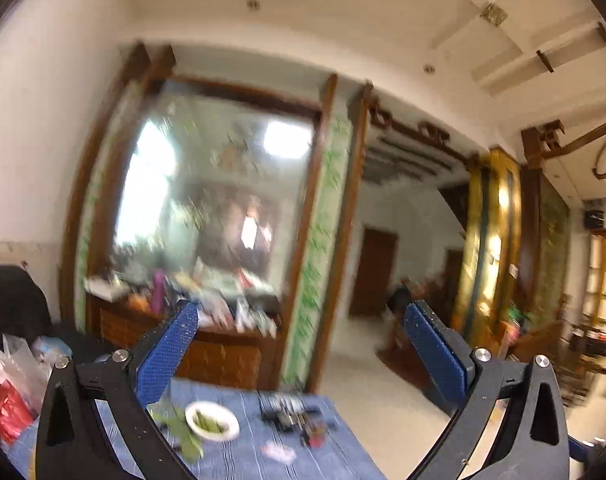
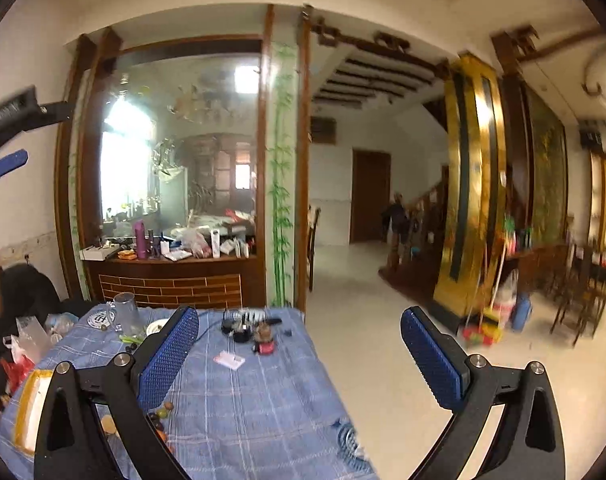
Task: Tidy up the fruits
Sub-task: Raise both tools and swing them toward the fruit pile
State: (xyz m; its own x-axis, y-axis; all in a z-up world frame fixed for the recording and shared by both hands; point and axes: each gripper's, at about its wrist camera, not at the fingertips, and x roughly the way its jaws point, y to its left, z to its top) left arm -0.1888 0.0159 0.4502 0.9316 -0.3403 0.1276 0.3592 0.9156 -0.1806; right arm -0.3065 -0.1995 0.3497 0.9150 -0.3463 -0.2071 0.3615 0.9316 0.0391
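Observation:
Both grippers are raised above a table with a blue checked cloth (image 2: 255, 400) and point out into the room. My left gripper (image 1: 303, 320) is open and empty. My right gripper (image 2: 299, 324) is open and empty. A few small fruits (image 2: 163, 416) lie on the cloth behind the right gripper's left finger. A white plate with green pieces (image 1: 211, 420) sits on the cloth in the left wrist view, with green leaves (image 1: 179, 428) beside it. The left gripper also shows at the far left of the right wrist view (image 2: 7, 160).
A glass mug (image 2: 125, 314), a dark gadget pile (image 2: 247, 326) and a small pink packet (image 2: 229, 360) are on the table. Plastic bags (image 1: 11, 384) lie at the table's left edge. A yellow-rimmed tray (image 2: 31, 412) sits at the left. A wooden cabinet stands behind.

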